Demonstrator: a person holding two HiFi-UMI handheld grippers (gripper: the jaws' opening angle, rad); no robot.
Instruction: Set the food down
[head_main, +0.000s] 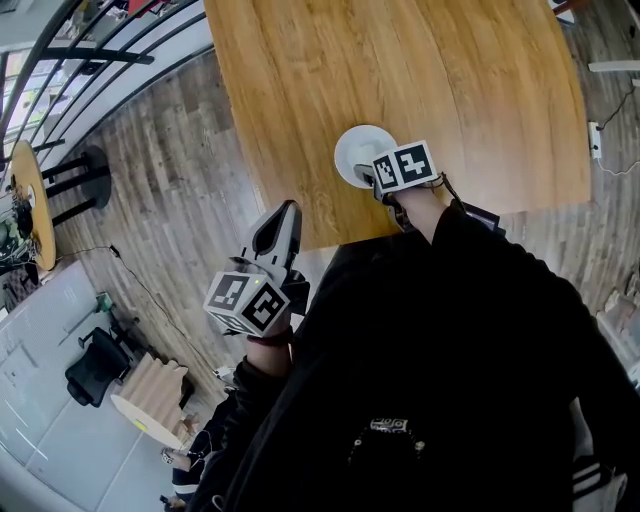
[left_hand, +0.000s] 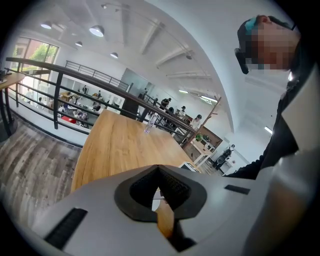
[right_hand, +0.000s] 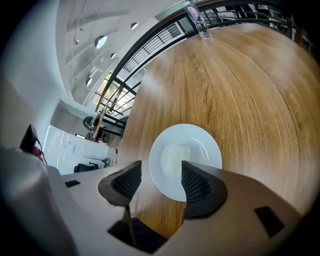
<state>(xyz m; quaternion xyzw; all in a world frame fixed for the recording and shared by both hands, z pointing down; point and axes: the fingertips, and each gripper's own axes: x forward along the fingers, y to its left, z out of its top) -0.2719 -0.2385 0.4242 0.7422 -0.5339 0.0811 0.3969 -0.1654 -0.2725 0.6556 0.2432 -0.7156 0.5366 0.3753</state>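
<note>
Head view: plate sits flat on the worktop, on the person's side, a little way in from the near edge. Right gripper is at the plate's near rim, with its marker cube covering part of that rim. Left gripper hangs off the worktop over the floor, well apart from the plate. Risk here: the plate is near the edge, so a pull-back that drags the rim could walk it toward the drop.

Left gripper view: fingers are closed tip to tip with nothing between them. The plate can't be made out clearly from here. No threat unless this gripper swings in toward the plate.

Right gripper view: fingers are apart and grip nothing. Food is a pale flat square; can't tell what it is. It lies mid-plate, beyond the fingertips and roughly on the line between them, touching neither. The plate's near rim passes behind the finger on the view's right; can't tell whether they touch. Main risk as I read it: that finger catches the rim on the way out and tips or slides the plate, and the loose food shifts. Bottle is far across the worktop from the plate, so not a factor. Food looks set down; what remains is a clean retreat.
</note>
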